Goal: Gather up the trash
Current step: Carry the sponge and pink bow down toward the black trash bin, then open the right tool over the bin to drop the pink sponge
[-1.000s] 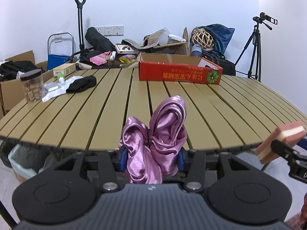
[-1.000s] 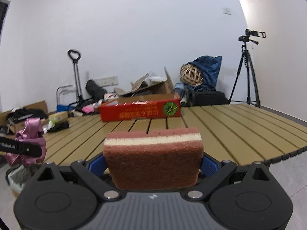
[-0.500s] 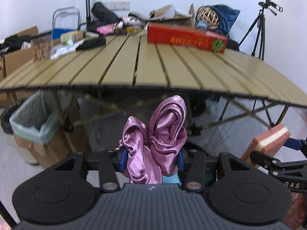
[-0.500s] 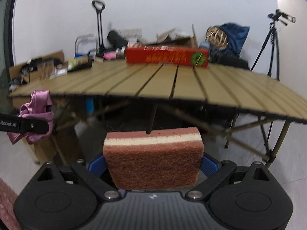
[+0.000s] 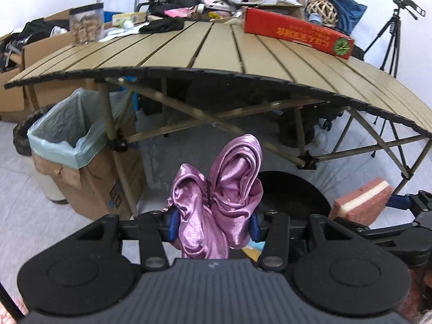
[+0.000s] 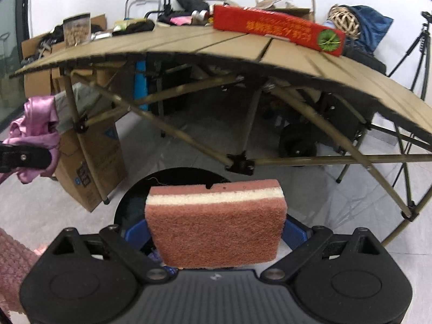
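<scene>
My left gripper (image 5: 213, 222) is shut on a crumpled pink satin cloth (image 5: 218, 197), held low in front of the table; the cloth also shows in the right wrist view (image 6: 35, 127). My right gripper (image 6: 216, 232) is shut on a pink sponge (image 6: 216, 221) with a white middle layer, also seen in the left wrist view (image 5: 361, 201). Both hover over a round black bin (image 6: 135, 191) on the floor, its opening right under the sponge; it also shows in the left wrist view (image 5: 297, 191).
A slatted folding table (image 5: 216, 46) stands ahead, its legs crossing underneath. A red box (image 5: 297, 33), a jar (image 5: 86, 23) and a black cloth (image 5: 162, 25) lie on it. A cardboard box lined with a bag (image 5: 67, 135) stands at left. A tripod (image 5: 391, 32) is at right.
Both grippers have dropped from table height to below the table edge and tilted down. The black bin on the floor has come into view beneath them. Both still hold their items.
</scene>
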Tool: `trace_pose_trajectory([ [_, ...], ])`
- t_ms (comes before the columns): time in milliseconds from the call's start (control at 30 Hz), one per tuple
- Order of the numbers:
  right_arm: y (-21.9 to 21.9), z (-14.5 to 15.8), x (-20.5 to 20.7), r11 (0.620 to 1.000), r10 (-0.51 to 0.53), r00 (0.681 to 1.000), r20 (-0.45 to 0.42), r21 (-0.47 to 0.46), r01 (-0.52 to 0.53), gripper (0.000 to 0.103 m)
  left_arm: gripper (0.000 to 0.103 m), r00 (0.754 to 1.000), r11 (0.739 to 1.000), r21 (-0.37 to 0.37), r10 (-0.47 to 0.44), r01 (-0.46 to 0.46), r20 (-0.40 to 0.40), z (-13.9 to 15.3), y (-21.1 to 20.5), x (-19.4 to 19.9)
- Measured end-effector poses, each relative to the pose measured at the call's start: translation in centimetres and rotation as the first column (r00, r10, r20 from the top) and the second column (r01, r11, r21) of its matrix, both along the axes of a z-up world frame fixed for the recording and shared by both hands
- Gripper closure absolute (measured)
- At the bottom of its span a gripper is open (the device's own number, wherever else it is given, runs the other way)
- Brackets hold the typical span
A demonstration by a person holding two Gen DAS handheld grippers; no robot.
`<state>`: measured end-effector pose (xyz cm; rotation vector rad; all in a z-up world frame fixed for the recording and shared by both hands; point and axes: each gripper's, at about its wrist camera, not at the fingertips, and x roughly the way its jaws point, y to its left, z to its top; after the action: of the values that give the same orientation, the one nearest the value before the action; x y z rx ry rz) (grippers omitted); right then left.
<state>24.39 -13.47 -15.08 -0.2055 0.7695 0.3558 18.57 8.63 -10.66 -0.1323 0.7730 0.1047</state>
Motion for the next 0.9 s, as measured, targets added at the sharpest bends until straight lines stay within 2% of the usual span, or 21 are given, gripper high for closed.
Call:
trace_pose_trajectory([
  [200,2.2,-1.6,2.2,0.999,0.035,0.999,-0.041,-0.027,-0.036,0.005,0.056,0.999,0.999,-0.014,0.029,-0.030,-0.015,-0.2,1.0,0.3],
  [567,3.9,-4.3,5.7,0.999,0.033,0.991,-0.132,-0.006,-0.034,0.005,0.056,0.996,0.998,-0.017,0.067,-0.068,-0.061,-0.9,1.8,0.9],
  [633,3.9,-4.7,6.0,1.000,0.024,0.988,-0.149,-0.010,-0.026,0.000,0.056,0.995,0.997,-0.018,0.068,-0.069,-0.072,-1.1,1.9,1.1],
  [900,3.4,-4.9,6.3,1.000,0.007,0.988,-0.152,-0.022,-0.011,0.000,0.056,0.995,0.998,-0.008,0.057,-0.058,-0.086,-1.4,1.4,1.3],
])
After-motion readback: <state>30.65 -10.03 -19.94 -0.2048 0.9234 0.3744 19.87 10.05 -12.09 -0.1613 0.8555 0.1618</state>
